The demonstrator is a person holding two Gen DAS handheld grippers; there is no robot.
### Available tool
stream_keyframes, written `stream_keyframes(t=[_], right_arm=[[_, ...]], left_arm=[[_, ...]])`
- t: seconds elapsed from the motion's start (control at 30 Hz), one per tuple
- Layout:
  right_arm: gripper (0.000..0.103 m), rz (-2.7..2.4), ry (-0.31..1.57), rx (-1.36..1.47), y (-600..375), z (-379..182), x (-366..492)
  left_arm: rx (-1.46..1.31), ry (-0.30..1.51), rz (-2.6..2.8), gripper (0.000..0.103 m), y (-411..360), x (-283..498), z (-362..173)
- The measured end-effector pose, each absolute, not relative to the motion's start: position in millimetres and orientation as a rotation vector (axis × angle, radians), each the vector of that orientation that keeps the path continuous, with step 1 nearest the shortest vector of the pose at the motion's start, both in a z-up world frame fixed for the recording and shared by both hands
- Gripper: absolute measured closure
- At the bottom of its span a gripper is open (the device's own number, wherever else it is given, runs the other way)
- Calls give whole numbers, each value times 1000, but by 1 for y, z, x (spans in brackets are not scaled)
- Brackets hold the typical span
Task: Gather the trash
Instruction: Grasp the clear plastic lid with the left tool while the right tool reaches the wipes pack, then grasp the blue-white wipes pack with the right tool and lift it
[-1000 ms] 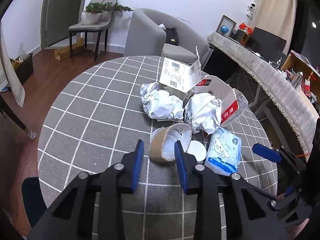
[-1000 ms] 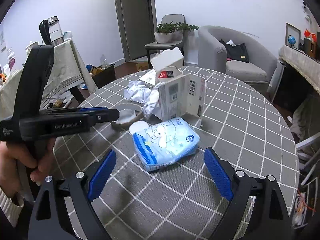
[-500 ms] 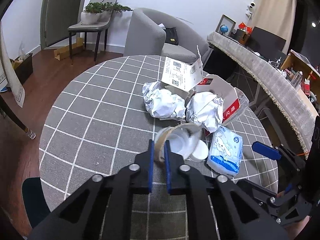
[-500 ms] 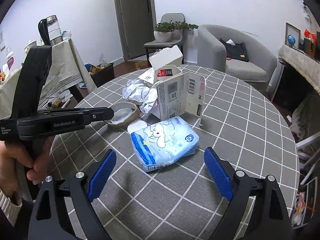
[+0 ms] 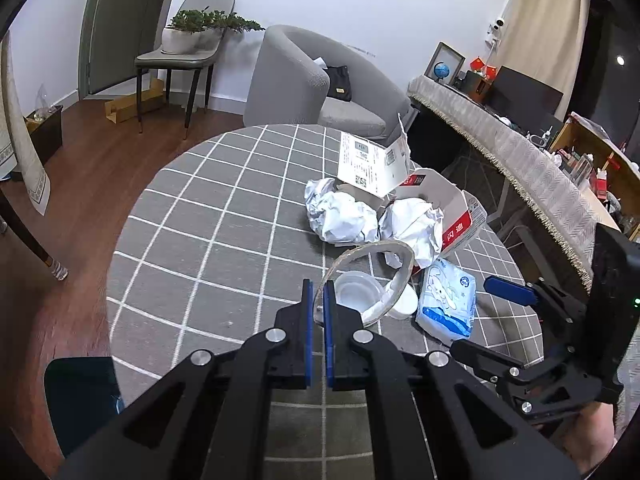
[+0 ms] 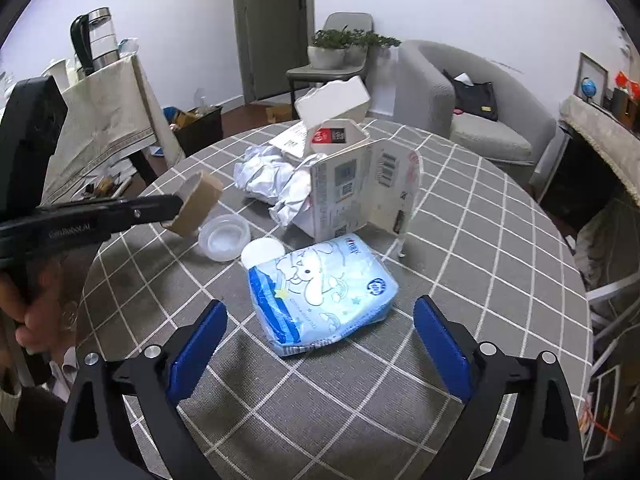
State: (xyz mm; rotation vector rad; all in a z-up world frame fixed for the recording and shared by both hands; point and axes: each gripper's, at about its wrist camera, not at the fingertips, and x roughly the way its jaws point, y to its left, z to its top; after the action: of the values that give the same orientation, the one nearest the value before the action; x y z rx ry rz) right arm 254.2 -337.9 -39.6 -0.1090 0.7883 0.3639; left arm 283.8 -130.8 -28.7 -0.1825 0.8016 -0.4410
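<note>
A living-room cleanup in progress: the left hand-held gripper [image 5: 316, 300] is clamped on the thin wall of a brown cardboard ring [image 6: 198, 204], apparently a spent tape core, and holds it clear of the grey checked tabletop [image 5: 208, 240]. Seen from the right wrist, the ring hangs tilted at about 10 o'clock, above and just beside a clear plastic cup lid [image 6: 224, 237] that lies on the cloth.

The right hand-held gripper [image 6: 320, 344] has its jaws opening wide, with nothing pressed between the blue pads. Its likely target, a pale blue pack of tissues [image 6: 322, 290] printed with a cartoon dog, lies flat at 12 o'clock, just ahead of the fingertips. The pack's long axis runs slantwise from about 8 o'clock to 2 o'clock, so it does not sit square to the jaws; a slight roll of the wrist would probably be needed for the pads to close across its shorter width. The right hand is plainly the nearer one; the left is already occupied.

Beyond the pack, toward 12 o'clock, stand an opened carton [image 6: 364, 188] and two wads of crumpled white paper [image 6: 264, 174]. No bin or bag for the trash can be made out in either view.
</note>
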Motion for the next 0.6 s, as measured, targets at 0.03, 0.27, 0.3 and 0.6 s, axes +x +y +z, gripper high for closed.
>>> stream_keyframes(t=[0.03, 0.27, 0.3, 0.6], right_arm=[[6, 365, 792, -109, -338, -40, 255], [5, 363, 850, -130, -331, -47, 267], [5, 361, 869, -129, -331, -49, 269], [5, 304, 909, -142, -325, -50, 282]], left_arm=[[-184, 800, -441, 98, -128, 283, -28], [-193, 791, -436, 98, -112, 281, -25], [-193, 791, -436, 98, -109, 281, -26], [-176, 785, -417, 98, -84, 276, -25]])
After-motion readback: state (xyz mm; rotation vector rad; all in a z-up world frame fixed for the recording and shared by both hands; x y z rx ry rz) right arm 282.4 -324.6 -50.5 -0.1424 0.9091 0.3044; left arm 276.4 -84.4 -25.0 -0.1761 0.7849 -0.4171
